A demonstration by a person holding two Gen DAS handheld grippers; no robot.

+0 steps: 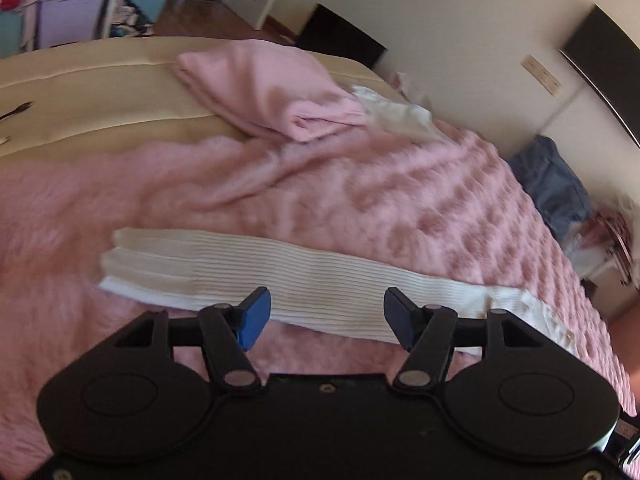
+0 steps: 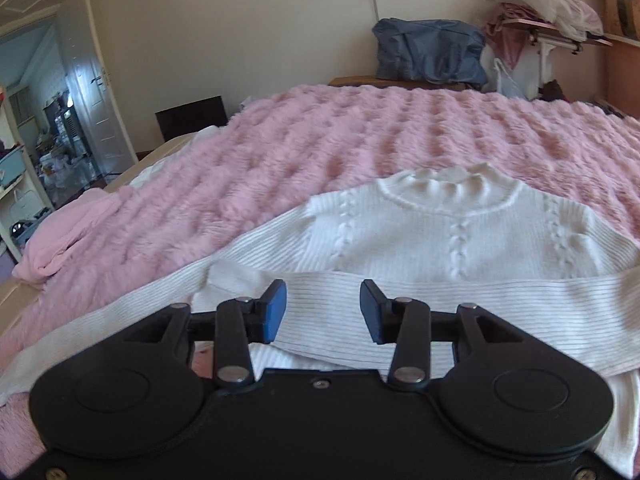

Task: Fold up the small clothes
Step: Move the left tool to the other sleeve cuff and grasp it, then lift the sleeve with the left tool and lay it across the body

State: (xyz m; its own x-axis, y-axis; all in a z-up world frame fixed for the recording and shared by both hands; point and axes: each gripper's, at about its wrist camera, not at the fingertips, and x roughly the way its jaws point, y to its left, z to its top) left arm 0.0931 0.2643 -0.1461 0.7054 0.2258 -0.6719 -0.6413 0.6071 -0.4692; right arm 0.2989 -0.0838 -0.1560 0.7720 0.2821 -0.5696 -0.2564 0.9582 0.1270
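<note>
**bedfold_99:** Bedroom setup, fuzzy pink blanket [image 2: 360, 132] over the bed, white ribbed sweater [image 2: 460, 232] lying flat on it, collar at the far side. One sleeve [image 2: 400, 292] is folded across the body, the other sleeve [image 1: 300, 280] stretches out straight over the blanket. How's this going to handle?

**knitwit:** Looks soft, light and floppy, probably stretchy too. It'll likely drag on that fluffy pile, so I'd lift rather than slide. Pinch the cuff or the hem edge, not mid-fabric.

**bedfold_99:** Both empty right now. Left gripper [image 1: 326, 322] hovers over the straight sleeve, jaws wide. Right gripper [image 2: 323, 310] sits above the folded sleeve, jaws parted, gripping nothing.

**knitwit:** Containers?

**bedfold_99:** None on the bed. Just a folded pink garment [image 1: 276, 92] at the blanket's edge.
</note>
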